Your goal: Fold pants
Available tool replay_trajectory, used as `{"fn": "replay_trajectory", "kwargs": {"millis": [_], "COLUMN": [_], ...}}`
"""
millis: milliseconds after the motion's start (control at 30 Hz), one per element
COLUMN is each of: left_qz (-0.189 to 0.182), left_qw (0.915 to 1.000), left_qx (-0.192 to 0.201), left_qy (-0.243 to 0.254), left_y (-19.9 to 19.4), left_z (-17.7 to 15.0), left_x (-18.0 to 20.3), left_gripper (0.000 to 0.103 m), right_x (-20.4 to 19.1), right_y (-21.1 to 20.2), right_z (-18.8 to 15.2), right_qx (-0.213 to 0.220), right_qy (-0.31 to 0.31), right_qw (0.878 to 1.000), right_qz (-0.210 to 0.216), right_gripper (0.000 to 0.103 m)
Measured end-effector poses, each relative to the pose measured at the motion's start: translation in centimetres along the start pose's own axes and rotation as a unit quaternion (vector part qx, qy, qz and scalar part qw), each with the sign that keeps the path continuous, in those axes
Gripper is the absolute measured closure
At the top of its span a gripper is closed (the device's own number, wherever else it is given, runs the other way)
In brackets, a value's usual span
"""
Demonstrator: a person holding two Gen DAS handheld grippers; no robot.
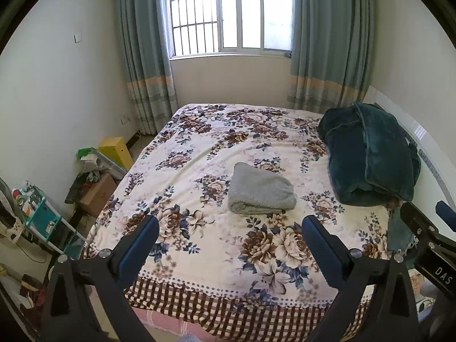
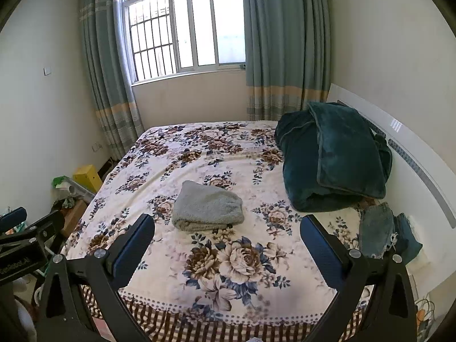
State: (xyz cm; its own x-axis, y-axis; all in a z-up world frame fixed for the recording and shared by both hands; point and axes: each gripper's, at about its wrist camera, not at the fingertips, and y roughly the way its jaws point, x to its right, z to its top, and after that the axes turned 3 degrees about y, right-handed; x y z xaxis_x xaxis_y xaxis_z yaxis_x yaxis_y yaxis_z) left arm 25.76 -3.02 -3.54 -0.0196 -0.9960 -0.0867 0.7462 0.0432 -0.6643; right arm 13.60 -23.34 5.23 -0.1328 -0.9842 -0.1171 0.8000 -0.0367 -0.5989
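A small bedroom is seen: barred window at the far wall w/ teal curtains either side, pale walls. The bed is covered by a floral sheet w/ a checked hem at the near edge. A dark green blanket is heaped far right by the white headboard; a denim piece lies near right. Boxes & clutter are stacked on the floor at left. The gray pants, folded into a compact bundle, lie approx. mid-bed. Left tool is held wide apart, nothing grasped, above the near bed edge. Right tool is likewise spread wide, nothing touched.
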Motion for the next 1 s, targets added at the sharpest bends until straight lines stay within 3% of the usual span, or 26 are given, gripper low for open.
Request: {"fn": "replay_trajectory", "kwargs": {"millis": [567,1000], "left_qz": [0.003,0.0], "left_qw": [1.0,0.9999], "left_qx": [0.001,0.005], "left_qy": [0.007,0.014], "left_y": [-0.2,-0.2], "left_z": [-0.6,-0.8], "left_x": [-0.7,-1.0], "left_gripper": [0.001,0.001], "right_x": [-0.4,-1.2], "right_y": [1.3,1.6], "right_z": [-0.7,-0.6], "right_qx": [-0.025,-0.019], "right_qy": [0.005,0.002], "right_qw": [1.0,1.0], "right_qz": [0.011,0.012], "right_gripper": [0.0,0.0]}}
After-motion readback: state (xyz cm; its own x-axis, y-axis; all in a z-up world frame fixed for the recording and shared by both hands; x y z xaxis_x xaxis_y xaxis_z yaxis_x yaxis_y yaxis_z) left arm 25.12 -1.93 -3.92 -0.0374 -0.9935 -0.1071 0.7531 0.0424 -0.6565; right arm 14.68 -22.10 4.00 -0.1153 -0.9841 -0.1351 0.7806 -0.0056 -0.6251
